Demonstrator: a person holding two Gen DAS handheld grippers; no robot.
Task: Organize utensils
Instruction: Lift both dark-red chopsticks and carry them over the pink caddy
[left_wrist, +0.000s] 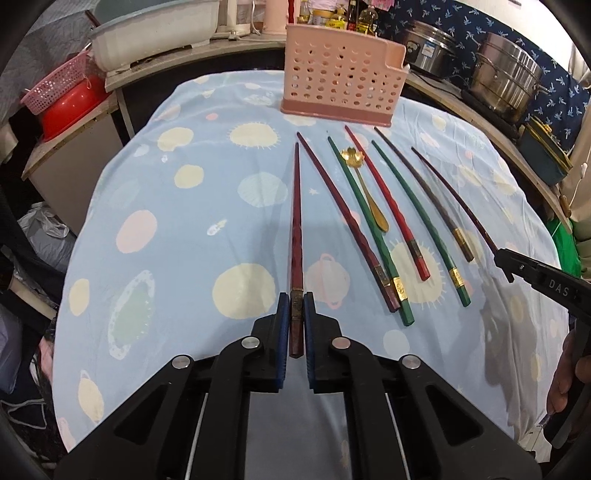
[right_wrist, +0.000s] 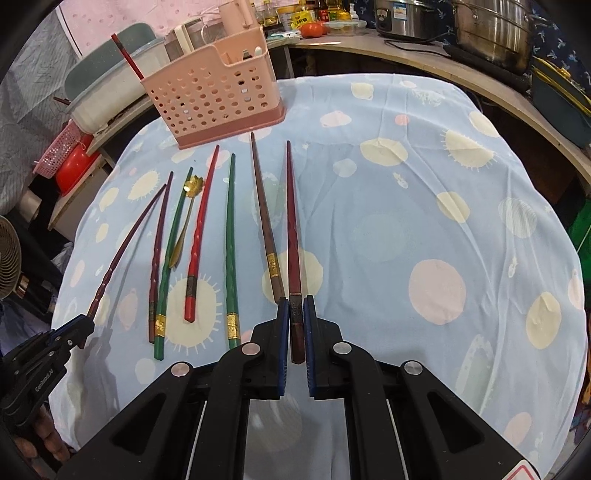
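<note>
My left gripper (left_wrist: 296, 306) is shut on the thick end of a dark red chopstick (left_wrist: 296, 221); it shows from the side in the right wrist view (right_wrist: 86, 325). My right gripper (right_wrist: 295, 308) is shut on another dark red chopstick (right_wrist: 291, 229); it shows in the left wrist view (left_wrist: 504, 258). Several more chopsticks lie side by side on the cloth: maroon (left_wrist: 340, 210), green (left_wrist: 369, 236), red (left_wrist: 384, 203), green (left_wrist: 417, 221), brown (left_wrist: 424, 192). A gold spoon (left_wrist: 365, 188) lies among them. The pink perforated holder (left_wrist: 341, 74) stands at the far edge and holds one red chopstick (right_wrist: 127, 55).
The table wears a light blue cloth (left_wrist: 184, 221) with pale planets. Behind it are steel pots (left_wrist: 506, 77), bottles (left_wrist: 354, 14), a white tub (left_wrist: 147, 33) and a red basin (left_wrist: 70, 107). A fan (right_wrist: 9, 254) stands at the left.
</note>
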